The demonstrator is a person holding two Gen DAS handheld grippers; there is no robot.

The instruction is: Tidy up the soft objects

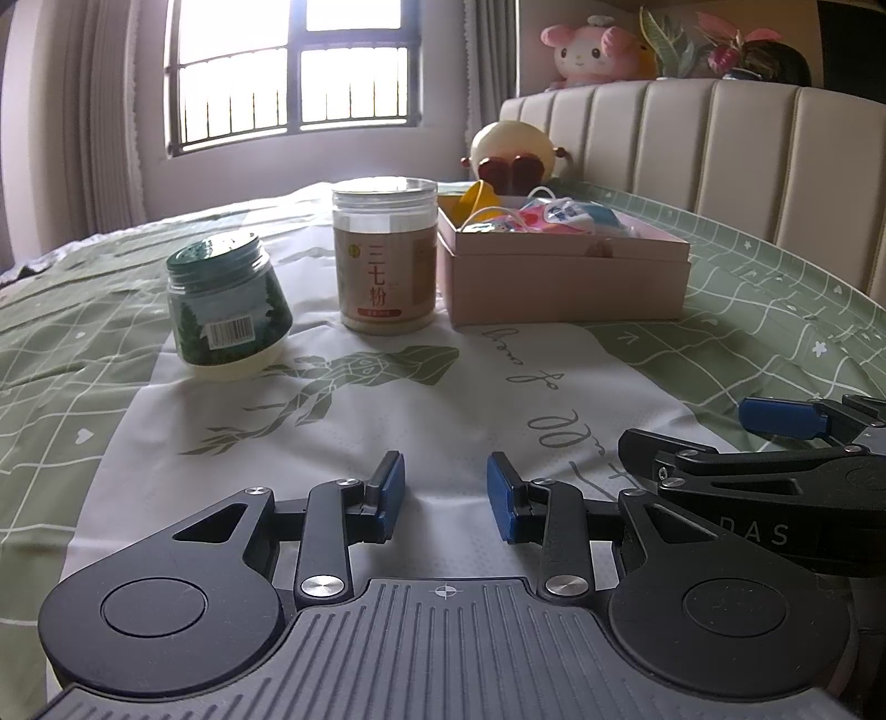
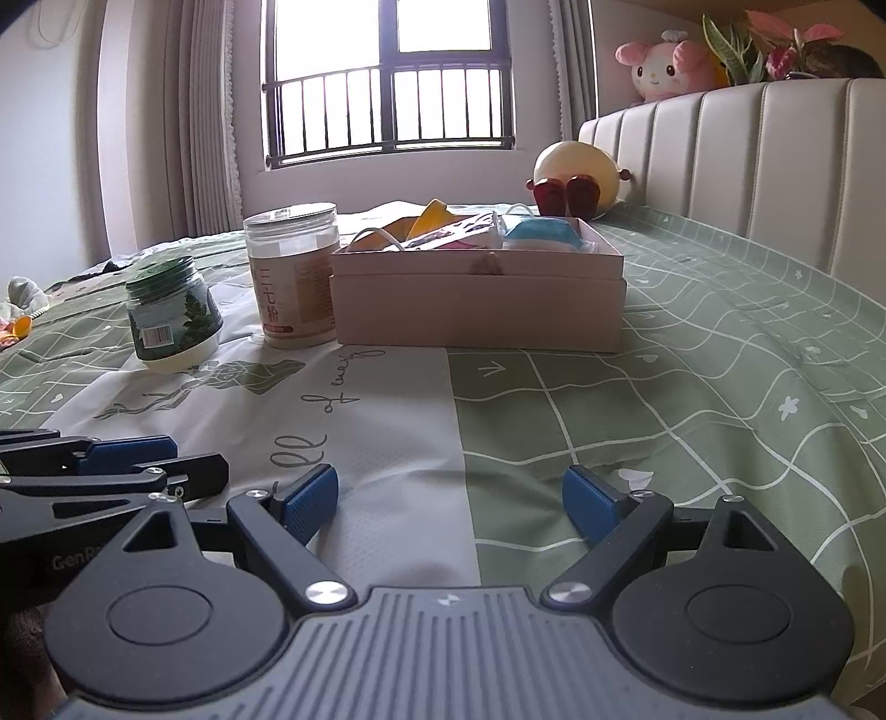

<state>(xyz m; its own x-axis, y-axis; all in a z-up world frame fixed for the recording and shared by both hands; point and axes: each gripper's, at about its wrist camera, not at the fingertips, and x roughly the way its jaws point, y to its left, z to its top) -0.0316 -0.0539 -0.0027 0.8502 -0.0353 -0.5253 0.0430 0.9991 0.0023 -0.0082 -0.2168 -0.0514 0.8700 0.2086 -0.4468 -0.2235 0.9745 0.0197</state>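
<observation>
A pink cardboard box (image 1: 565,282) (image 2: 476,310) sits on the bed and holds several soft items: face masks with white loops (image 1: 548,213) (image 2: 540,230) and a yellow piece (image 1: 479,196) (image 2: 432,213). My left gripper (image 1: 446,498) is open and empty, low over the white sheet panel, well short of the box. My right gripper (image 2: 449,501) is open and empty, beside the left one; its blue pads (image 1: 775,415) show at the right of the left wrist view. The left gripper's fingers (image 2: 133,448) show at the left of the right wrist view.
A green-lidded jar (image 1: 227,307) (image 2: 171,315) and a taller clear jar with beige powder (image 1: 385,255) (image 2: 293,277) stand left of the box. A round cream plush (image 1: 512,149) (image 2: 576,171) lies by the headboard (image 1: 720,144). A pink plush (image 1: 595,52) (image 2: 670,63) sits on top.
</observation>
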